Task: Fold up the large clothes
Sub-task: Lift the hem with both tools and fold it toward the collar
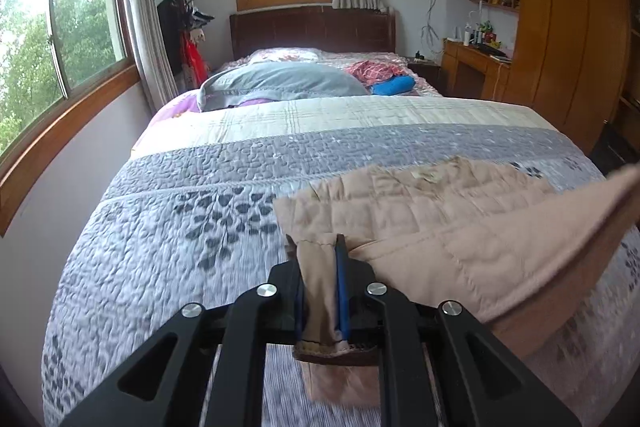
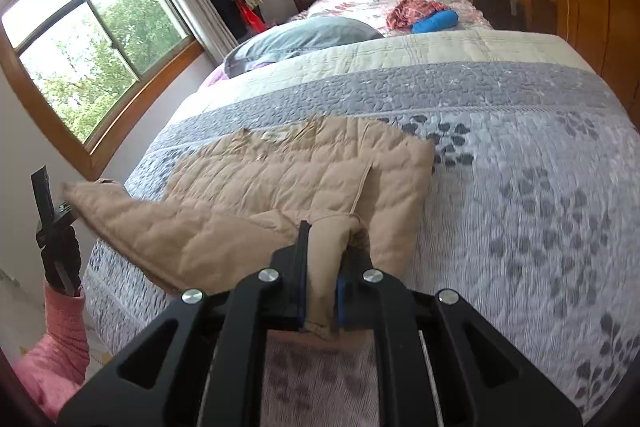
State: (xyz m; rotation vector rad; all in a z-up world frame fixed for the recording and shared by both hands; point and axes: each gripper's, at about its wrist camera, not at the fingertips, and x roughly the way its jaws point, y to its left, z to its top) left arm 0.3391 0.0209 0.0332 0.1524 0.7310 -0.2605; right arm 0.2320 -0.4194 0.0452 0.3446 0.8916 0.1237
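Observation:
A beige quilted jacket (image 1: 432,211) lies on the bed's grey leaf-patterned quilt (image 1: 180,227), its near edge lifted. My left gripper (image 1: 318,247) is shut on a bunched corner of the jacket's hem. My right gripper (image 2: 326,231) is shut on another part of the same near edge of the jacket (image 2: 300,175). The left gripper also shows in the right wrist view (image 2: 60,215) at the far left, held by a gloved hand, with the jacket stretched between the two grippers above the quilt (image 2: 520,187).
A grey pillow (image 1: 280,81), a red checked garment (image 1: 374,71) and a blue roll (image 1: 394,85) lie toward the headboard (image 1: 312,29). Windows are on the left wall, a coat rack (image 1: 182,23) stands in the corner, and a wooden desk and wardrobe (image 1: 560,27) stand on the right.

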